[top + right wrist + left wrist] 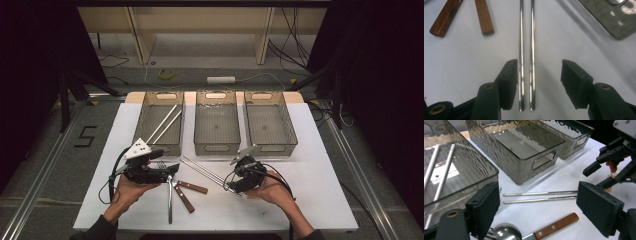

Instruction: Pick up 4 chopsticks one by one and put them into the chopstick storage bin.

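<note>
Two metal chopsticks (pixel 205 171) lie side by side on the white table, in front of the trays. My right gripper (pixel 231 181) stands open over their near ends. Its jaws straddle both chopsticks (pixel 526 50) and the pads (pixel 509 75) are apart from the metal. My left gripper (pixel 170 170) is open at the left, above a heap of cutlery. Its open jaws (pixel 537 202) frame the same chopsticks (pixel 539 196), a spoon bowl (pixel 506 233) and a wooden-handled knife (pixel 556 226). The right gripper (pixel 610 162) also appears far off in the left gripper view.
Three grey see-through trays stand in a row at the back. The left tray (pixel 161 145) holds two pale sticks (pixel 165 123); the middle tray (pixel 216 146) and right tray (pixel 272 146) are bare. Wooden-handled cutlery (pixel 187 192) and a long metal utensil (pixel 170 202) lie near the front.
</note>
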Demonstrator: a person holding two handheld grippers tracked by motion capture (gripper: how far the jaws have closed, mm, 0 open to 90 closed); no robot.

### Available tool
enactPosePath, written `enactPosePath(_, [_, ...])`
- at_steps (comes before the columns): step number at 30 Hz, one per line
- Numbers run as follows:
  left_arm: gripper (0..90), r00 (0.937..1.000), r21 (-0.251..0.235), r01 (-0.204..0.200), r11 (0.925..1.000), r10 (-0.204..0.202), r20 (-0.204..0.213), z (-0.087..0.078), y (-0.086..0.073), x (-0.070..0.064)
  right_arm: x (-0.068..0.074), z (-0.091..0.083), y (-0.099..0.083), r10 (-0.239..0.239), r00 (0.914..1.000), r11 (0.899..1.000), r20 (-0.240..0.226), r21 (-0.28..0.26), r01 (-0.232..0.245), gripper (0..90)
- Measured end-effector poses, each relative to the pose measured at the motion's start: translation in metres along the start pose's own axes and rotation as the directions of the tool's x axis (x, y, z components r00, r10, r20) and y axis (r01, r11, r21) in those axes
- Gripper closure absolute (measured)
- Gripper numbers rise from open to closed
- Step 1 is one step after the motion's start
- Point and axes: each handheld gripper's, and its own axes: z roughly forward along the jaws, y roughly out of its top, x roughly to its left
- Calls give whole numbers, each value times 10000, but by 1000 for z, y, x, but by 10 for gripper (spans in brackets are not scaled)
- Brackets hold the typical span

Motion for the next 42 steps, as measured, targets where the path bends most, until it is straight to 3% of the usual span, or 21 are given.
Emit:
enactPosePath(13, [179,9997,356,-242,9991,245,-86,-5,-15,-11,0,5,3,-46,9999,9994,-127,351,50,567])
enactPosePath(21, [174,10000,290,-77,9995,78,-49,-9,-18,-11,0,7,6,-131,9998,9982,-141,586,139,628])
enactPosePath(42, [169,9999,330,-125,9994,125,-6,-9,-19,-12,4,23,9,-219,9998,9894,-17,1434,219,770])
